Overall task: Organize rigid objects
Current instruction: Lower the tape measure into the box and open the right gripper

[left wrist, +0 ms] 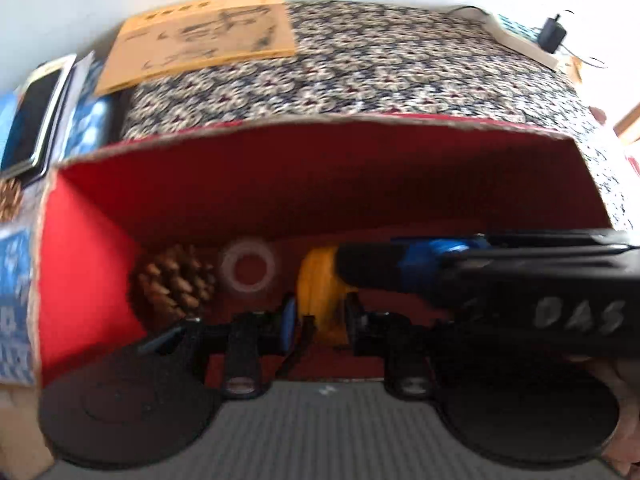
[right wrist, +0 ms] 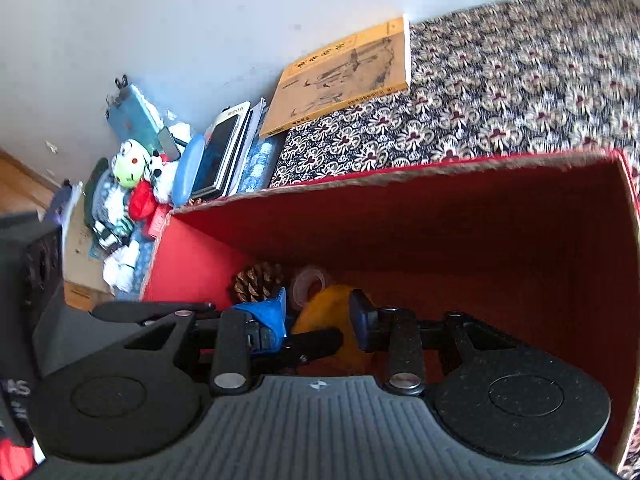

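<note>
A: Red box (left wrist: pixel 320 168), lid off, sits on patterned cloth (left wrist: pixel 400 68). Contents?

B: Pine cone (left wrist: pixel 172 280) in the far-left corner, clear tape roll (left wrist: pixel 248 266) beside it, yellow round object (left wrist: pixel 320 292) next along. What the yellow thing is I cannot tell; blur is heavy.

A: Left claw (left wrist: pixel 320 320)?

B: Down inside the box, fingers (left wrist: pixel 290 320) either side of the yellow object and close against it. Looks clenched on it, though contact is hard to confirm.

A: Right claw (right wrist: pixel 320 320)?

B: Also inside the box, released, jaws spread. The yellow object (right wrist: pixel 332 320) lies between them, with the left claw's blue-padded tip crossing in front. Pine cone (right wrist: pixel 258 280) and tape roll (right wrist: pixel 310 282) lie beyond.

A: Surroundings?

B: Tan book (right wrist: pixel 344 76) flat on the cloth behind the box; phone (right wrist: pixel 218 156) and plush toys (right wrist: pixel 136 176) piled to the left.
</note>
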A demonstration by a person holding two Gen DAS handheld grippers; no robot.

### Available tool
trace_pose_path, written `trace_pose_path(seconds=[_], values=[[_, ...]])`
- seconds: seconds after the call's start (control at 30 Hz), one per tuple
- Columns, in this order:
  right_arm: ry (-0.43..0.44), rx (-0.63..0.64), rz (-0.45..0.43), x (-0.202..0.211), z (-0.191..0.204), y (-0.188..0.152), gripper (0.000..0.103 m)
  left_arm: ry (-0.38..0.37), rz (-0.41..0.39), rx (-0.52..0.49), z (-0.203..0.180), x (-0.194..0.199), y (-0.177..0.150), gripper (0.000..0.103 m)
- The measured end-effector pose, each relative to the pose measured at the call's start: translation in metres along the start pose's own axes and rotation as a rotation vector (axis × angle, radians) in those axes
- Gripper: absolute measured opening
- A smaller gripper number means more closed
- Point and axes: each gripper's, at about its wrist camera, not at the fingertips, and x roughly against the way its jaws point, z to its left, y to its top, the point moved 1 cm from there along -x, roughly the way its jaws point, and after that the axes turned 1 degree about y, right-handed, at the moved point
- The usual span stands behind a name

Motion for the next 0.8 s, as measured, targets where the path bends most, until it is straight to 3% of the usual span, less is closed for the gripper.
trace_pose_path(seconds=[0.2,0.37,0.5,0.67,0.8], values=[[-0.006,-0.037,0.026,0.003,-0.003,-0.002,0.019,0.026,0.000,0.072,0.006,0.006,-0.012,0.020],[-0.045,-0.046,0.073,0.002,-0.001,-0.005,0.020,0.118,-0.046,0.093,0.013,0.020,-0.023,0.020],[-0.056,-0.042,0.110,-0.002,0.000,-0.006,0.020,0.125,-0.084,0.099,0.027,0.034,-0.029,0.020],[-0.106,0.022,0.245,-0.021,0.012,-0.007,0.020,0.196,-0.136,0.054,0.036,0.041,-0.034,0.023],[-0.155,0.084,0.416,-0.048,0.023,-0.012,0.021,0.260,-0.151,0.003,0.028,0.036,-0.037,0.028]])
